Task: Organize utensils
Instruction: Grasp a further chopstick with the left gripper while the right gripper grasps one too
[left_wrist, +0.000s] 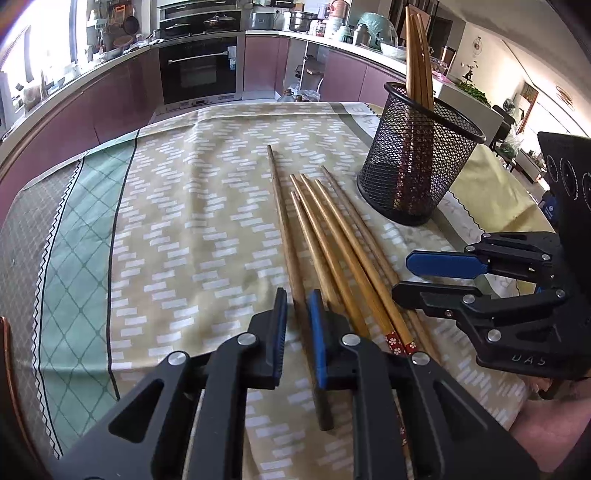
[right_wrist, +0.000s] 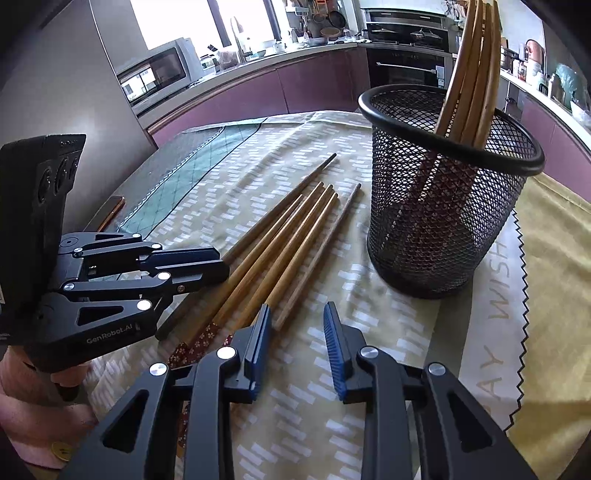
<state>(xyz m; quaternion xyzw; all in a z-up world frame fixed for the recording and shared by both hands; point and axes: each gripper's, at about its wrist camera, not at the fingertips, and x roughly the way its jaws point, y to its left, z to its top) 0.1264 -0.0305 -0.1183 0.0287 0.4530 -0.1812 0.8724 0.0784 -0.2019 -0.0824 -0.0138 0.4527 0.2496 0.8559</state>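
Note:
A dark brown chopstick (left_wrist: 280, 214) lies on the cloth and runs between the pads of my left gripper (left_wrist: 298, 295), which is shut on its near half. Beside it on the right, several lighter wooden chopsticks (left_wrist: 332, 251) lie in a loose bundle, two with red flowered ends. A black mesh holder (left_wrist: 417, 158) stands upright at the right and has several chopsticks (left_wrist: 417, 55) leaning in it. In the right wrist view, my right gripper (right_wrist: 298, 306) is open over bare cloth, just right of the bundle (right_wrist: 288, 240) and in front of the holder (right_wrist: 443, 206). The left gripper (right_wrist: 223, 264) shows there pinching the dark chopstick (right_wrist: 288, 192).
A patterned tablecloth (left_wrist: 184, 221) covers the table, with a yellow mat (right_wrist: 554, 277) under the holder's right side. A thin flat brown object (right_wrist: 110, 210) lies near the table's far-left edge. Kitchen counters and an oven (left_wrist: 201, 70) stand beyond the table.

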